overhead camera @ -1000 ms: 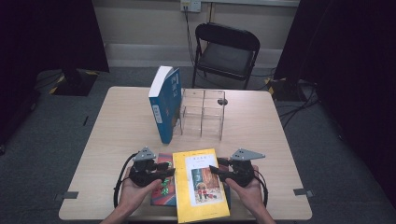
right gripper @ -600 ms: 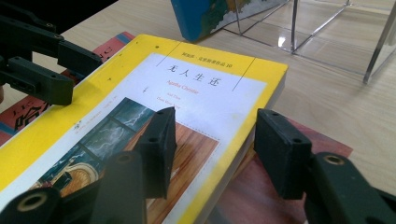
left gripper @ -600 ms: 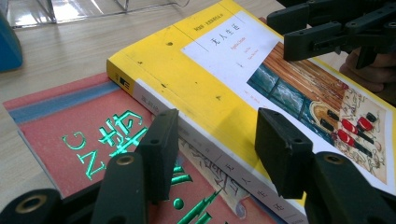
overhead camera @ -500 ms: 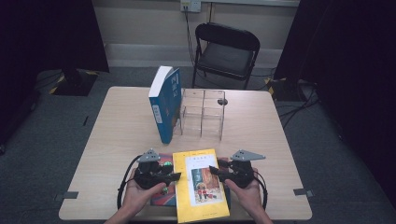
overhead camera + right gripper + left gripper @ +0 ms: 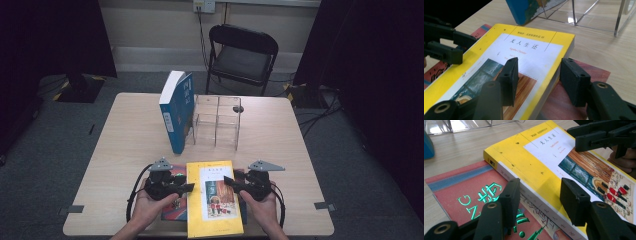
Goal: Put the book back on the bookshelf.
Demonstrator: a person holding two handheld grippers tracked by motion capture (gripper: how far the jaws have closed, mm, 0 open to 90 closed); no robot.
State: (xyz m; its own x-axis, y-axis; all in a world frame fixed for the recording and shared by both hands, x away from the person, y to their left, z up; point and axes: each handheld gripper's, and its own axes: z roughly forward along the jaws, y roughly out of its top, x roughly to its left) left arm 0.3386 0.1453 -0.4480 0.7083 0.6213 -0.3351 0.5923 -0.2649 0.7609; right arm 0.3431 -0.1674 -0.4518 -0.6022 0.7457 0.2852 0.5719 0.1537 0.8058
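Observation:
A yellow book [image 5: 214,200] lies flat at the table's front edge, on top of a red book [image 5: 176,207] at its left and a dark red book [image 5: 579,75] at its right. My left gripper [image 5: 190,187] straddles the yellow book's spine edge [image 5: 534,195]. Its jaws have just been opening, one over the red cover [image 5: 461,195], one over the yellow cover, and neither presses. My right gripper [image 5: 227,180] straddles the page edge [image 5: 549,82]. Its jaws have just opened further and do not press.
A blue book [image 5: 176,112] stands upright mid-table, against a clear acrylic rack [image 5: 217,120]. Bare tabletop [image 5: 125,145] spreads to the left and right. A black folding chair [image 5: 242,55] stands behind the table, with cables on the floor.
Hands and books keep nearly the same places. The left gripper has edged slightly toward the yellow book.

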